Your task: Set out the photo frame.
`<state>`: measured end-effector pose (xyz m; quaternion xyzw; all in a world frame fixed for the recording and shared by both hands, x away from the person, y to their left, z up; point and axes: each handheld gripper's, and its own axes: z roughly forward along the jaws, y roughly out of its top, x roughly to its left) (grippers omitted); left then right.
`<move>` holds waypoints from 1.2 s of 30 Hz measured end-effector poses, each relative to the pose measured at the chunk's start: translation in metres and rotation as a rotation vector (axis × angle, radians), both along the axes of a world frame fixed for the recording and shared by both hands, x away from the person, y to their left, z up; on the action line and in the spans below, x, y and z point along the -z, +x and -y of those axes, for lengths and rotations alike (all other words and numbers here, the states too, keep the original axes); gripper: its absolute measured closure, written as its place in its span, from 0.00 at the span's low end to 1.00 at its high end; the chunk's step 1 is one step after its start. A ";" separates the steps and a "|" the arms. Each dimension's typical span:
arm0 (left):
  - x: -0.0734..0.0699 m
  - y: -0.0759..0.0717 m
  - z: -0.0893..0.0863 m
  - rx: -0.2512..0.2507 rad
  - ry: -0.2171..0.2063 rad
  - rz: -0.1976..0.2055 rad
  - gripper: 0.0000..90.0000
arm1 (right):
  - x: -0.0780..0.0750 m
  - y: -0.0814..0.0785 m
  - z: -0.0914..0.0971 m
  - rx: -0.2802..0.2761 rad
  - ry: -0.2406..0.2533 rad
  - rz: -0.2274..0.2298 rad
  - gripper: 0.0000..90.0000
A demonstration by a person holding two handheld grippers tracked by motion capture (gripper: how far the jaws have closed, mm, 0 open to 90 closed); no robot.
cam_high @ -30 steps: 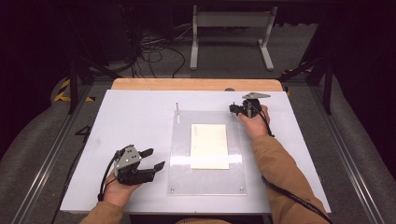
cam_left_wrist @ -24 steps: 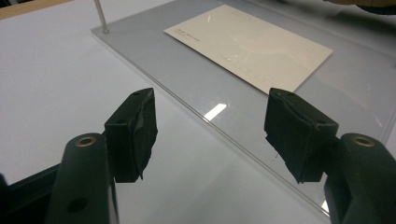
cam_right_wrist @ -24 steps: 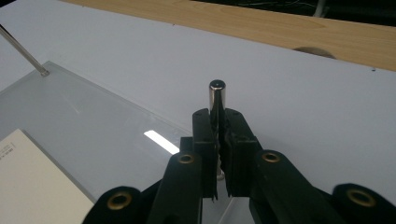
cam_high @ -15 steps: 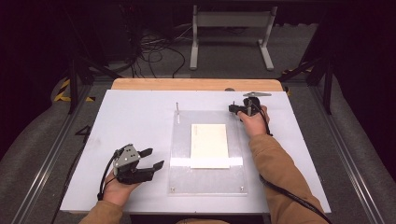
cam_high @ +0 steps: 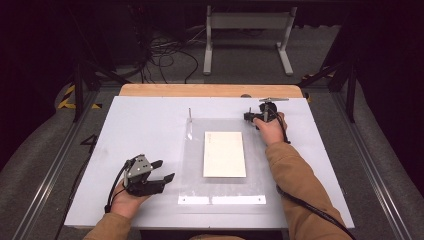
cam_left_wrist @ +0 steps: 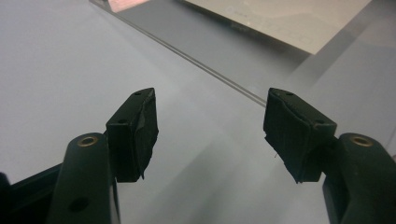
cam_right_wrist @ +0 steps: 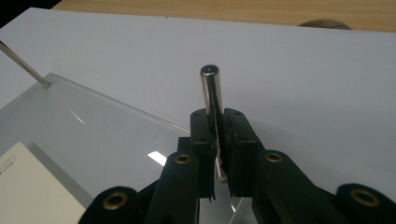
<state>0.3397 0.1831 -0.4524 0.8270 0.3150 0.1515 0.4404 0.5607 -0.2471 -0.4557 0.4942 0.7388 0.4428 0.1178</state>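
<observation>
White board covers most of my table, with a strip of bare wood along its far edge and dark carpet, cables and a metal stand in the gloom behind. On the board lies a clear plate, and on the plate a pale card.

My right gripper sits at the plate's far right corner, clenched on an upright metal pin. From above, that pin is little more than a short dark stub by my hand. My right gripper view tells more: the pin is polished and round-topped, it stands nearly straight, my two pads pinch it from both sides well below its top, and its lower end reaches down toward the plate's corner. That same view catches a second, thinner pin planted at the plate's far left corner, leaning across the picture, and a corner of the card at lower left. The high view shows this second pin standing upright.

My left gripper rests near the board's front left, just beside the plate and apart from it. Its jaws stand released with nothing between them. My left gripper view shows the gap over bare board, the plate's glassy edge running slantwise beyond the pads, and the card farther off.
</observation>
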 end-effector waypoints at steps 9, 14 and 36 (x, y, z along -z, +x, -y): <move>0.010 0.000 0.013 0.049 0.128 -0.021 0.38 | 0.000 0.003 -0.001 -0.003 0.001 -0.031 0.92; 0.012 -0.003 0.025 0.083 0.211 0.019 0.37 | 0.001 0.004 0.000 -0.001 0.009 -0.032 0.91; 0.006 -0.013 0.049 0.286 0.101 0.294 0.26 | 0.002 0.004 0.000 0.042 0.047 -0.054 0.91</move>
